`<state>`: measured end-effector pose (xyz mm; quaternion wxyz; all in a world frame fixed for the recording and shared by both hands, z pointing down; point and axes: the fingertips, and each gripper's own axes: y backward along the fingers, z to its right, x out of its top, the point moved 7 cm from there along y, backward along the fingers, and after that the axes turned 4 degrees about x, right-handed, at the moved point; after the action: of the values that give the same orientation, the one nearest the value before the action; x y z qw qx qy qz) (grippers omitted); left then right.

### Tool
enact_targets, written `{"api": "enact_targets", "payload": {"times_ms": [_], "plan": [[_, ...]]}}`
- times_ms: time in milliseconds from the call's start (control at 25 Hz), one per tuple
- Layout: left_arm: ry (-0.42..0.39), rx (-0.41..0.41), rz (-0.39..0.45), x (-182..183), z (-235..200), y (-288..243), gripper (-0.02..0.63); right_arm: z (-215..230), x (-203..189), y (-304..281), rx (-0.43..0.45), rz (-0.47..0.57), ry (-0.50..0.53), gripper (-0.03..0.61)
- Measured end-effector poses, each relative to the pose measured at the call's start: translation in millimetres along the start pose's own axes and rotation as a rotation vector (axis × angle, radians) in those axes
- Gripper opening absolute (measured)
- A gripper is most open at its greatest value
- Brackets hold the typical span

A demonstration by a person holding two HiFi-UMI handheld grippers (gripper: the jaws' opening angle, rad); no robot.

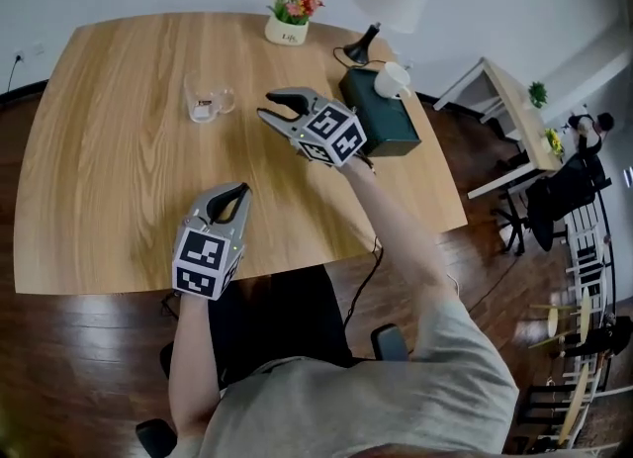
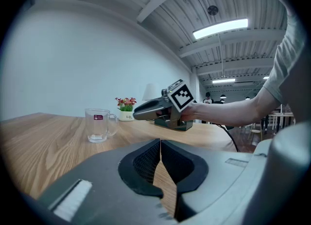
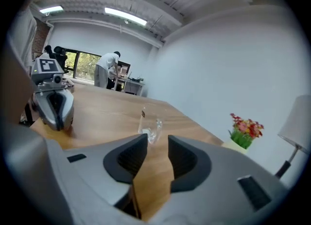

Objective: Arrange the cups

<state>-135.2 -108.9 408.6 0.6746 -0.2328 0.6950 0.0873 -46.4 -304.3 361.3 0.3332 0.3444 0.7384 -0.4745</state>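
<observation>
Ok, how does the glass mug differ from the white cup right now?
The glass mug is clear with a small red label; the white cup is opaque and plain. The glass mug stands on the bare table; the white cup sits raised on the dark green box. The glass mug is out in the open, while the white cup is by the lamp. Shared: neither is gripped.
</observation>
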Motion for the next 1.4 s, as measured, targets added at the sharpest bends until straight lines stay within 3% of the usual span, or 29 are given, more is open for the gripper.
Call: {"api": "enact_targets", "payload": {"times_ms": [160, 640, 800, 1120, 1400], "plan": [[0.001, -0.001, 0.003, 2, 0, 0, 0.018, 5, 15, -45, 0.020, 0.009, -0.049, 0.172], [-0.005, -0.009, 0.005, -3, -4, 1, 0.018, 10, 10, -91, 0.051, -0.023, -0.099, 0.167], [0.001, -0.005, 0.010, -4, -3, 2, 0.018, 3, 12, -98, 0.100, -0.025, -0.078, 0.073], [-0.001, -0.013, 0.009, 0, -4, 3, 0.018, -17, -1, -47, 0.038, 0.070, -0.221, 0.061], [0.003, 0.001, 0.009, 0, -8, 5, 0.018, -16, -38, 67, -0.108, 0.265, -0.413, 0.063]]}}
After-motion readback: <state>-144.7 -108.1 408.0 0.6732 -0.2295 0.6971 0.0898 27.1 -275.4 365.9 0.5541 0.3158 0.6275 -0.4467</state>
